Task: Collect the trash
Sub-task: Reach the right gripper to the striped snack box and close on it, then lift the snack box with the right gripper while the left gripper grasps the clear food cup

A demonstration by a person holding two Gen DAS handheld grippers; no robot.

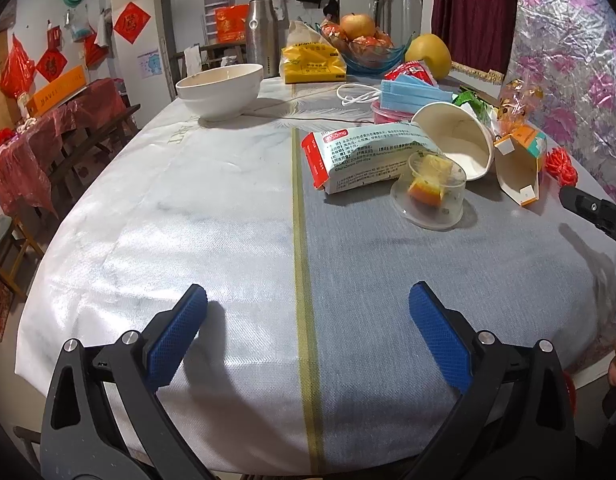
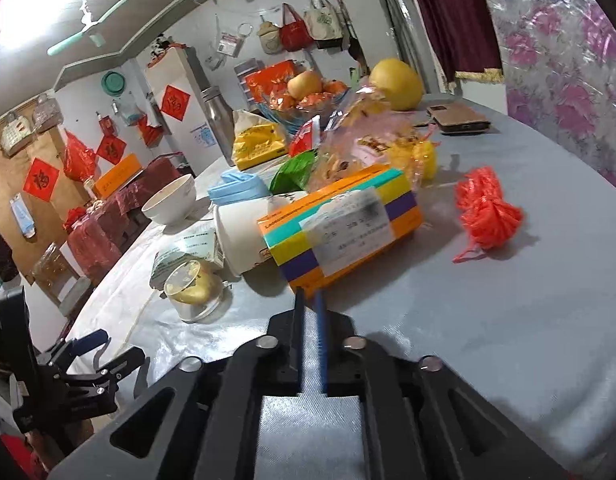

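Trash is heaped at the table's right. It includes an orange, yellow and purple medicine box [image 2: 339, 232] [image 1: 519, 168], a tipped white paper cup [image 1: 455, 140] [image 2: 240, 236], a crumpled red-and-white packet [image 1: 347, 160] and a clear plastic cup with fruit scraps [image 1: 431, 192] [image 2: 192, 284]. A red net ball [image 2: 487, 212] [image 1: 561, 166] lies alone to the right. My right gripper [image 2: 309, 294] [image 1: 587, 208] has its jaws nearly together, pinching the box's near lower corner. My left gripper [image 1: 308, 304] [image 2: 92, 356] hovers open over bare cloth near the front edge.
On the clothed table [image 1: 228, 208] stand a white bowl [image 1: 222, 90], a steel flask [image 1: 262, 32], a yellow tissue pack [image 1: 311, 64], blue masks [image 1: 411, 92] and a fruit bowl [image 1: 363, 46]. A phone case [image 2: 457, 118] lies far right. The floral wall [image 1: 567, 60] bounds the right side.
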